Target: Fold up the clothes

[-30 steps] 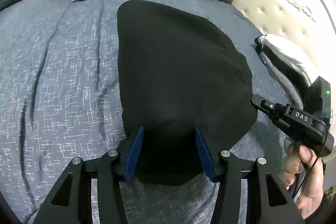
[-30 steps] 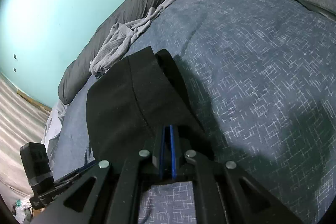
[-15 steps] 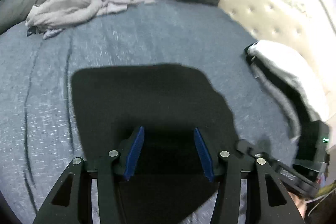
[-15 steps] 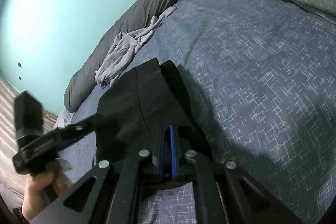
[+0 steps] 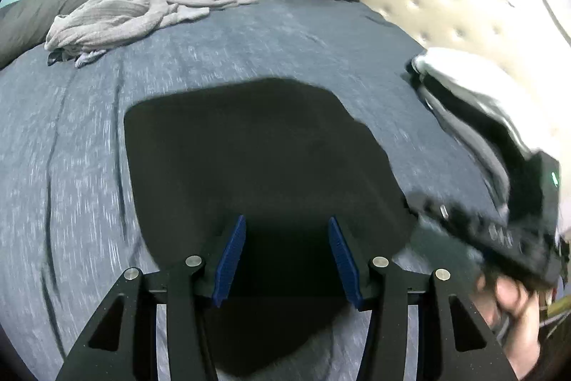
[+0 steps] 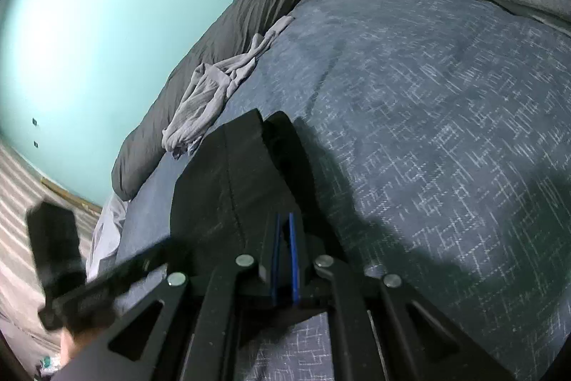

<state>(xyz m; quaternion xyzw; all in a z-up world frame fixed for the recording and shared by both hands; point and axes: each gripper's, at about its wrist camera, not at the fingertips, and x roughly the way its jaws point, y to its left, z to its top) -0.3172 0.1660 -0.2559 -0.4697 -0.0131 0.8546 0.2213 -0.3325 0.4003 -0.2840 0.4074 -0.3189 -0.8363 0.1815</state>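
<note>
Blue-grey bed (image 5: 249,49): black garment (image 5: 257,159), crumpled grey garment (image 5: 117,13), seemingly folded stack (image 5: 471,102).

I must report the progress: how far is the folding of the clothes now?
Done: a stack of folded clothes lies by the headboard. In hand: the black garment, partly folded on the bed; the right tool is shut on its edge, the left tool open above it. Left: the crumpled grey garment.

Both wrist views look steeply down, close, sharing the black garment (image 5: 257,159) (folded).
</note>
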